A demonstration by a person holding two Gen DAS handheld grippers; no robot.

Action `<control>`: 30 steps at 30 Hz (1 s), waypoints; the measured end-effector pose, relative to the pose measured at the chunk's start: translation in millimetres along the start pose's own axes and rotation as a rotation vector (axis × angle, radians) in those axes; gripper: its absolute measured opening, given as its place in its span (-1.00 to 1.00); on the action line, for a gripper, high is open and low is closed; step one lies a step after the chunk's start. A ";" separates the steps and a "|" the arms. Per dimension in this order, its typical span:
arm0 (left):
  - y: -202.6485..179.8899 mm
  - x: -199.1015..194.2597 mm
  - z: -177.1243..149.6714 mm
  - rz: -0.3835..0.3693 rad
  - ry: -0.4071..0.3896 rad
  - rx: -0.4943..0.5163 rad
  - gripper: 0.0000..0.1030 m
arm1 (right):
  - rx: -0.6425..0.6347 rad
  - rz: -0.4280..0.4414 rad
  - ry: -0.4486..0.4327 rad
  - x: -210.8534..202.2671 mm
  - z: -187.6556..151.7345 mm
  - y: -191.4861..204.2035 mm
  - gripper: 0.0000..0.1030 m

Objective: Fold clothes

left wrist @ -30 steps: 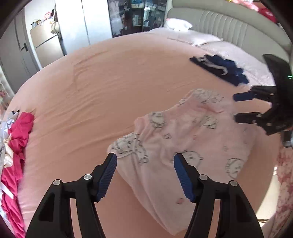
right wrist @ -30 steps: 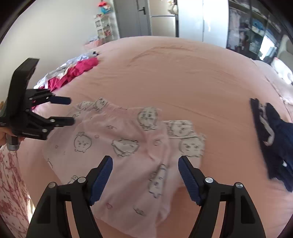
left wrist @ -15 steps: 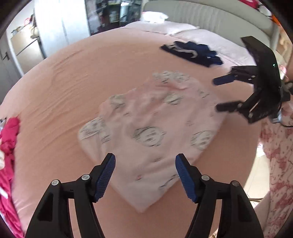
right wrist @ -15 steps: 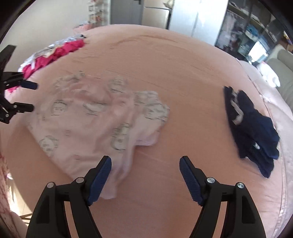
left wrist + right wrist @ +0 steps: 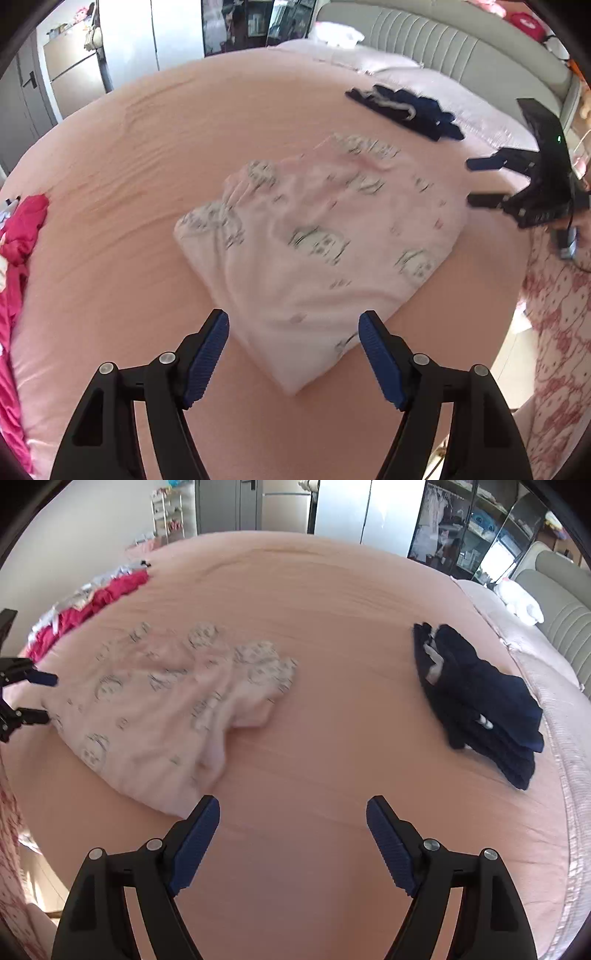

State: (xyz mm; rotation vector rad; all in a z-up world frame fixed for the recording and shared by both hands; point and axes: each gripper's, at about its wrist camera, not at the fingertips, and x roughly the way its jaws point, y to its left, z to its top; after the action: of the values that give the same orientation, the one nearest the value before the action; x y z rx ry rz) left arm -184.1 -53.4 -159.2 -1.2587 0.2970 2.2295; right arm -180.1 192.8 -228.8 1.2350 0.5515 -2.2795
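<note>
A pale pink garment with cartoon prints [image 5: 317, 236] [image 5: 162, 709] lies folded over on the pink bed [image 5: 147, 140] [image 5: 332, 686]. My left gripper [image 5: 293, 350] hangs open just above the garment's near corner, holding nothing. My right gripper [image 5: 291, 834] is open over bare sheet, to the right of the garment. The right gripper [image 5: 476, 181] also shows at the right edge of the left wrist view, beside the garment's far edge; the left gripper [image 5: 40, 696] shows at the left edge of the right wrist view.
A folded dark navy pile [image 5: 406, 110] [image 5: 480, 701] lies toward the padded headboard [image 5: 443, 48]. Red and white clothes [image 5: 14, 258] [image 5: 92, 598] are heaped at the bed's other side. A person's patterned pink sleeve [image 5: 554, 332] is at the bed's near edge.
Both grippers have pulled back from the pink garment and stayed open. The right gripper's view has swung right, away from the garment, toward the navy pile.
</note>
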 end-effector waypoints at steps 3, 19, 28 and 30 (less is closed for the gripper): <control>-25.6 28.0 30.5 0.006 -0.002 0.053 0.41 | 0.018 -0.008 -0.014 0.5 9.1 8.3 0.60; -1.3 21.1 33.6 0.055 -0.004 0.092 0.71 | 0.124 -0.114 -0.052 -2.8 33.9 -19.6 0.97; -7.2 94.7 58.2 0.058 0.012 0.262 0.74 | -0.037 0.145 -0.019 70.8 81.9 -16.3 0.98; 14.9 78.0 56.5 0.098 0.039 0.226 0.74 | -0.065 0.156 0.017 80.2 75.7 -31.9 0.98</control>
State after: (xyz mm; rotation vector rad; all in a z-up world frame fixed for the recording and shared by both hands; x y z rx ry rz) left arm -264.7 -12.5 -195.7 -1.1890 0.6197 2.1824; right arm -286.4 158.3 -254.8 1.2231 0.5124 -2.1078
